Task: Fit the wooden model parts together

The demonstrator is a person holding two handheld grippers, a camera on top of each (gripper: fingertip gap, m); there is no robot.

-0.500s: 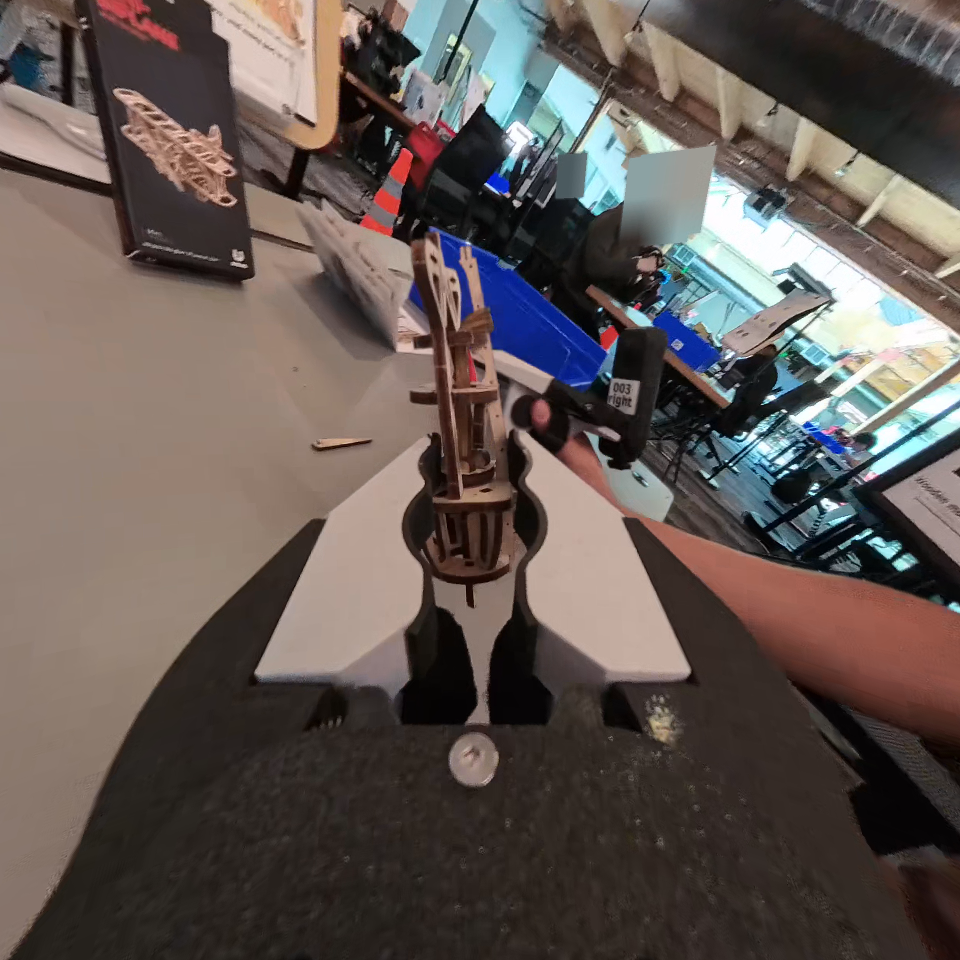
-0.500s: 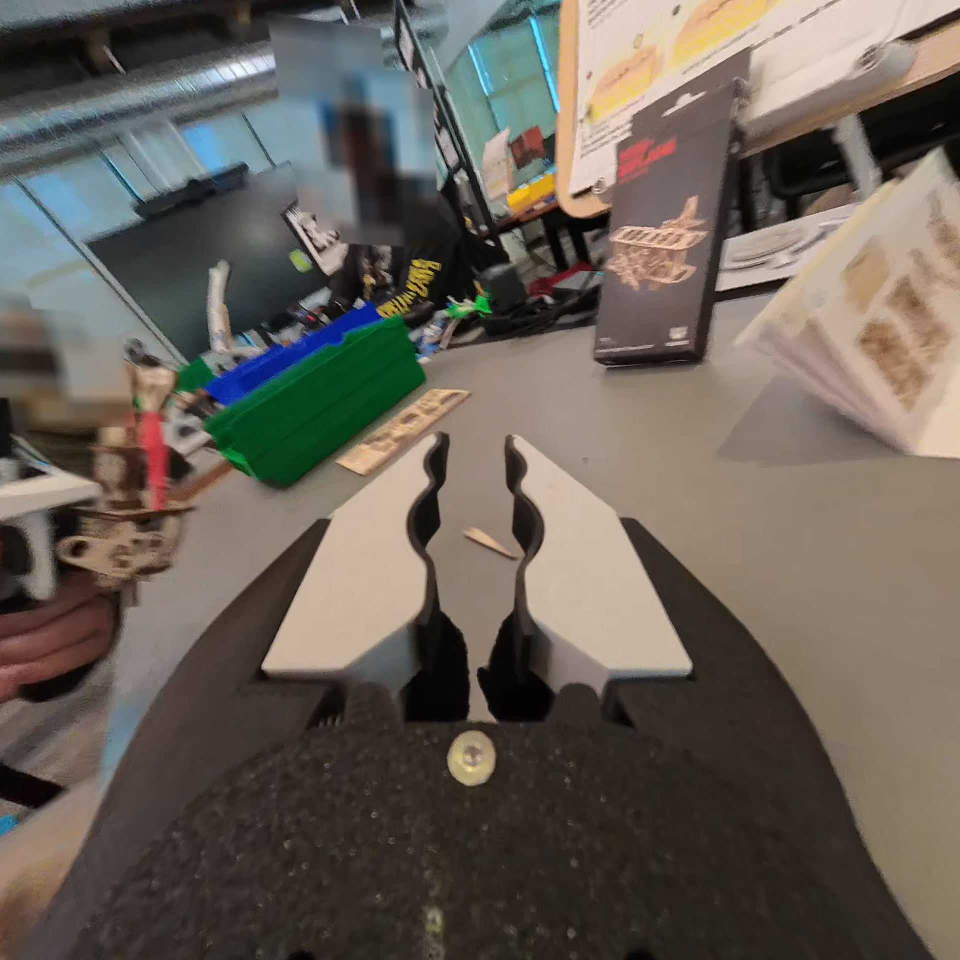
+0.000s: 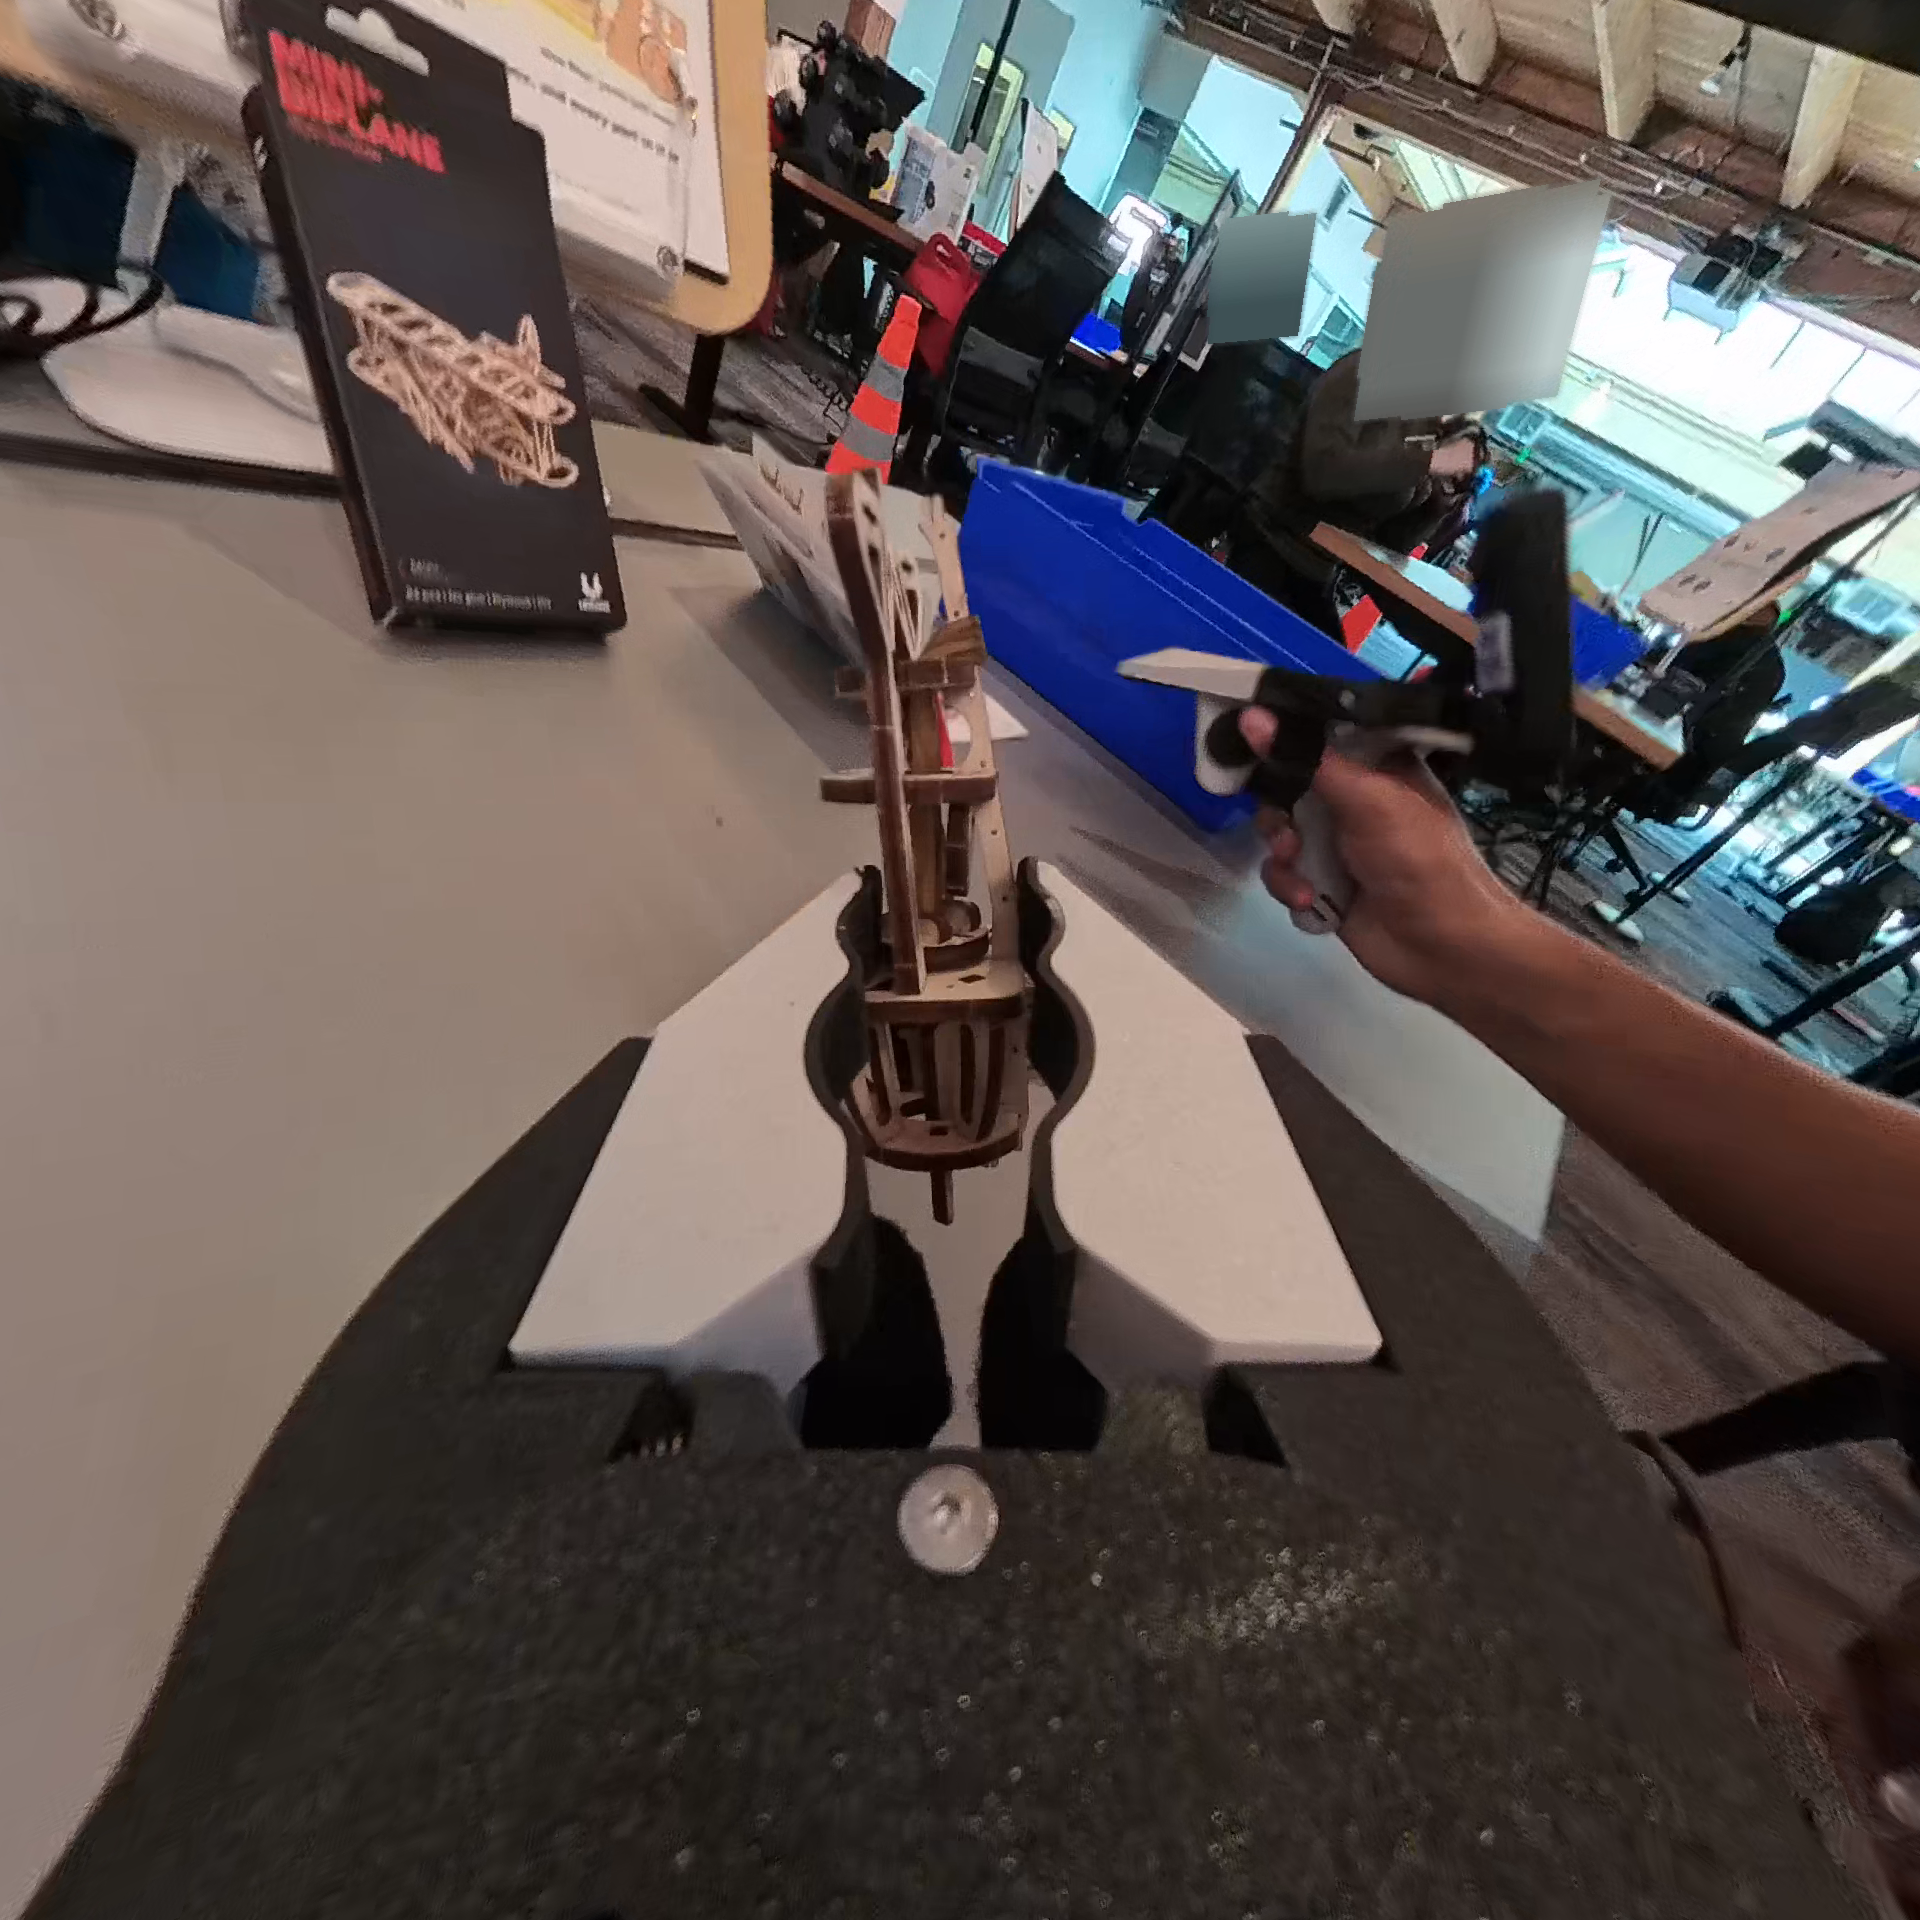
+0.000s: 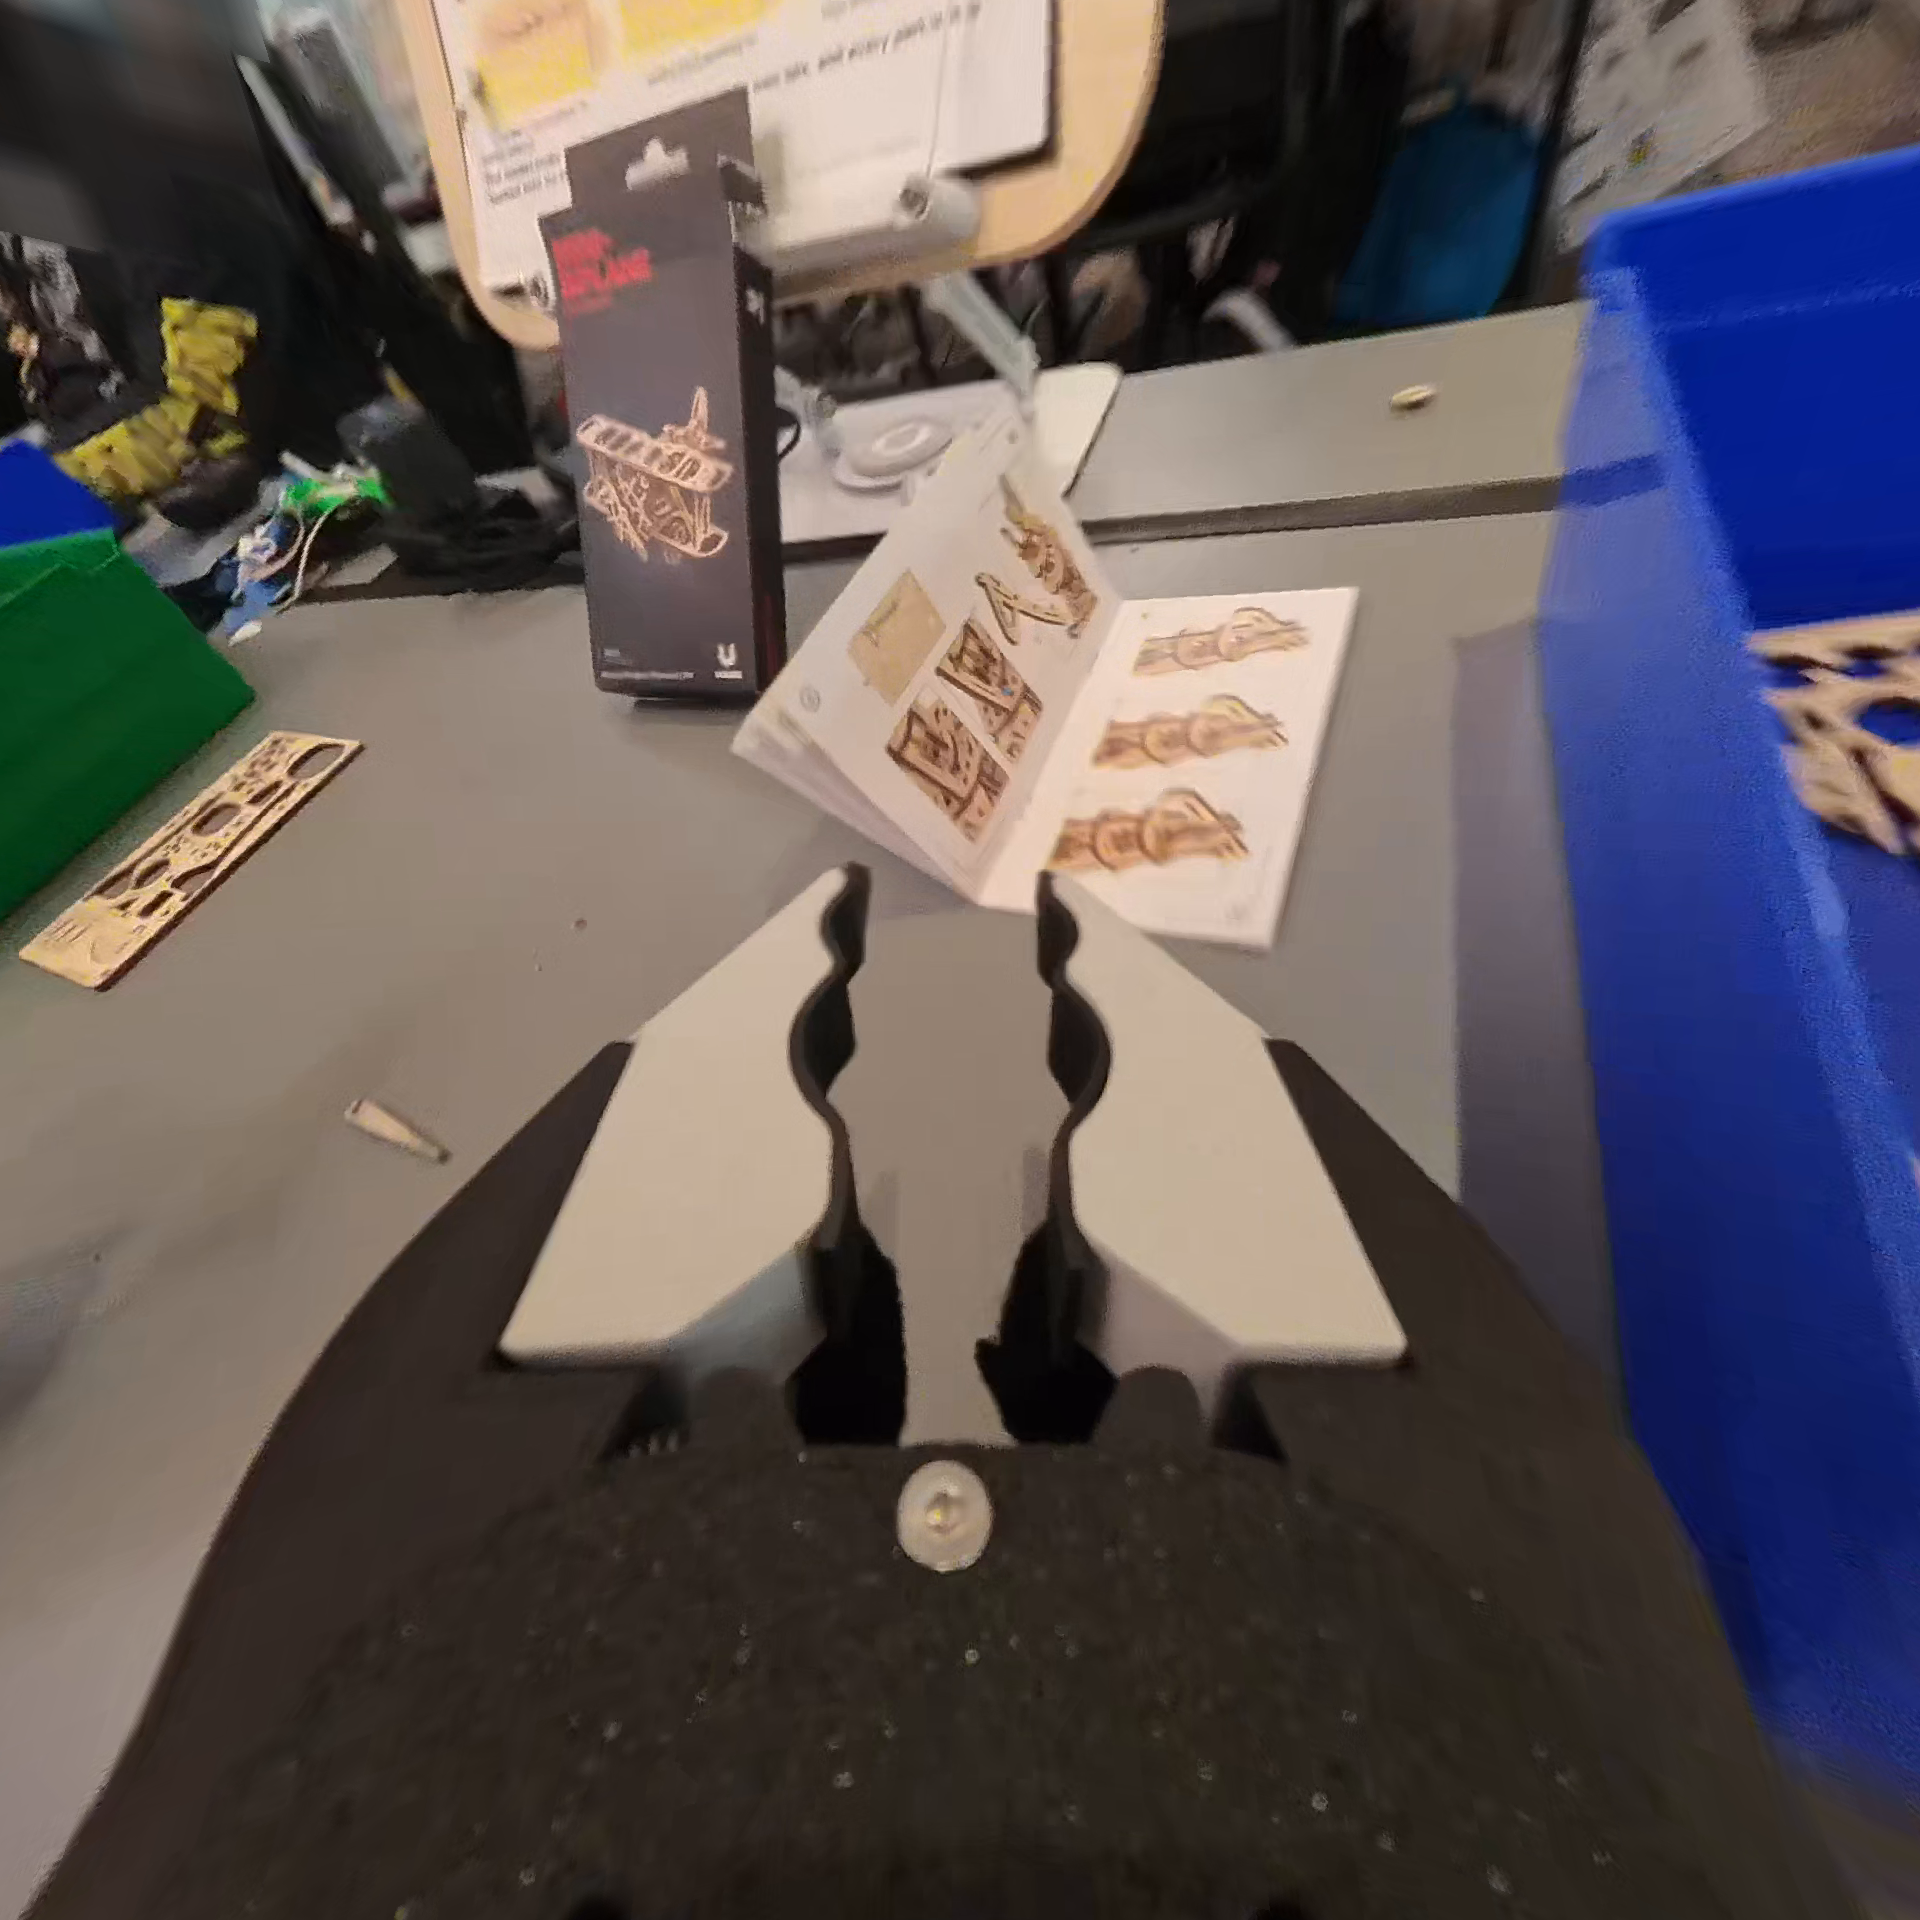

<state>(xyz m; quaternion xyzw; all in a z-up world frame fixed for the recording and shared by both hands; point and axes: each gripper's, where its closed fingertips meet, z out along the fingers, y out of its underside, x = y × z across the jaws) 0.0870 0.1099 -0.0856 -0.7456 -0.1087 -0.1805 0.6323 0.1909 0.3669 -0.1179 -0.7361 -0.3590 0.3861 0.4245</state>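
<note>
While the half-built wooden model stood upright, clamped in the left gripper, the right gripper hung empty, jaws apart. The loose wooden sliver lay at nine o'clock from that gripper; it was best pinched flat and lengthwise, I judged.
</note>
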